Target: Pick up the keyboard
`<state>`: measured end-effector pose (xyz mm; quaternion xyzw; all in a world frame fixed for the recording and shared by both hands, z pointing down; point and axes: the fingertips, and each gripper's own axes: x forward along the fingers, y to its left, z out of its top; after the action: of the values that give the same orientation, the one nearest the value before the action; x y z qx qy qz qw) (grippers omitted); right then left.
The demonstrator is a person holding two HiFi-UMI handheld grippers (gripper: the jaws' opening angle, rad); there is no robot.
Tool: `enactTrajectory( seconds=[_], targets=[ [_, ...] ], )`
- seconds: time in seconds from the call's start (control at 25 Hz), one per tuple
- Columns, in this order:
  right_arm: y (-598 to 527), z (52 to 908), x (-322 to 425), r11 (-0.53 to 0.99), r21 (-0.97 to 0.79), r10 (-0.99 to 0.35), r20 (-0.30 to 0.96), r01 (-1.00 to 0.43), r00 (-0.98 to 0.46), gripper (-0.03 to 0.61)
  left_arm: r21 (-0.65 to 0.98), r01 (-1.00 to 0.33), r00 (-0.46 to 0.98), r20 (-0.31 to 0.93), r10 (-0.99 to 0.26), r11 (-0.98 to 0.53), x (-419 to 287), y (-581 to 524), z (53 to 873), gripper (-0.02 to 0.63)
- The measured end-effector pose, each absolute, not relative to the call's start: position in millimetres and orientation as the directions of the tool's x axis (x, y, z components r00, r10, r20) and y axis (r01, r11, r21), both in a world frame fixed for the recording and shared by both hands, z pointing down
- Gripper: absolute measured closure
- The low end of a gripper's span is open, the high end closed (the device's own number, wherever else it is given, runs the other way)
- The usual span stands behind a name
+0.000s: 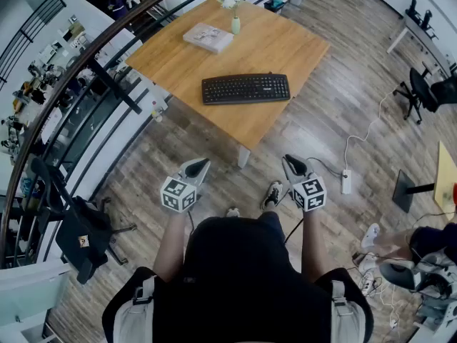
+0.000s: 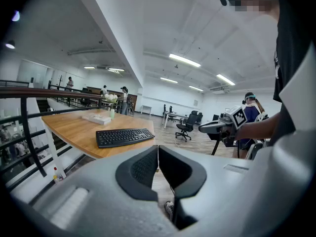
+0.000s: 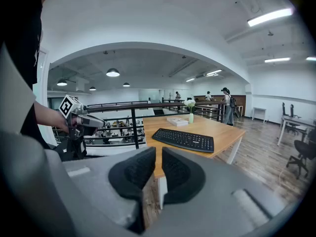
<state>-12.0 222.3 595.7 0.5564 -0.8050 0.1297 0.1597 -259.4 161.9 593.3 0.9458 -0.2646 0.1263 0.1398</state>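
Left gripper (image 1: 198, 165) pinched together, right gripper (image 1: 291, 163) a sliver apart, both empty (nothing started); keyboard (image 1: 245, 88) waits at twelve o'clock on the table (image 1: 178, 63), untouched. Reach, grip and lift remain.

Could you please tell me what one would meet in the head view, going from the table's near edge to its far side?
keyboard → book → vase of flowers
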Motion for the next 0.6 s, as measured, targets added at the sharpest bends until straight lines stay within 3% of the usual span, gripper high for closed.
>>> enactTrajectory(
  seconds=[0.6],
  targets=[
    [216, 592, 2, 0.329, -0.037, -0.872, 0.371, -0.944, -0.319, 0.553, 0.204, -0.547, 0.823, 0.312, -0.475, -0.812, -249, 157, 598, 0.6]
  ],
)
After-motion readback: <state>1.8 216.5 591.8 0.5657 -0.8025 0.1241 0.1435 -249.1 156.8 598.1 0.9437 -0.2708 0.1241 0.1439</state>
